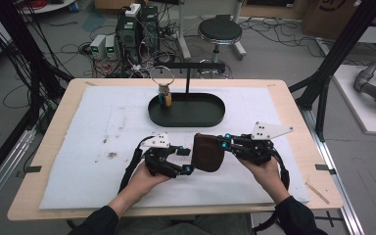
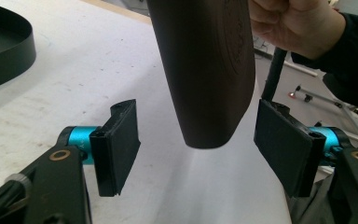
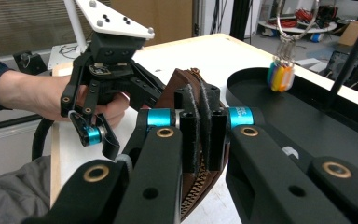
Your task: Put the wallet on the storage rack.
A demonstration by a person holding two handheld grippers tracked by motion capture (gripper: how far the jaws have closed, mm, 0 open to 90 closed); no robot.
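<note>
Now the right gripper (image 1: 223,141) has its jaws clamped on the brown pouch (image 1: 208,152), held above the counter (image 1: 68,161); the left gripper (image 1: 187,160) brackets its free end, jaws wide, and likely must close next.

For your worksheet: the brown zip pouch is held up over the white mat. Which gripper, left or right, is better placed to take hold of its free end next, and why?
Probably the left gripper: its jaws stand open on either side of the brown pouch, whose free end hangs between the pads without touching. The right gripper is already shut on the pouch's other edge.
</note>
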